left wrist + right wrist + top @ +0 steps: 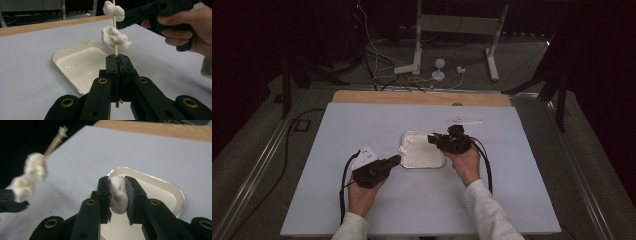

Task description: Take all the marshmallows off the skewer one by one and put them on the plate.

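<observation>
Skewer [115, 37] stands upright in left tongs [117, 65], clamped at lower end, two marshmallows [115, 37] threaded, tip free. Right tongs [117, 192] squeeze third marshmallow [118, 193] over white tray [160, 187] on counter [362, 125], beside skewer, nearer to tip.

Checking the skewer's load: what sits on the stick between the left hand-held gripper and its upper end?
Two white marshmallows, threaded on the wooden skewer above the left hand-held gripper, as the left gripper view shows.

White stand legs [419, 37] and cables [377, 60] behind table.
</observation>
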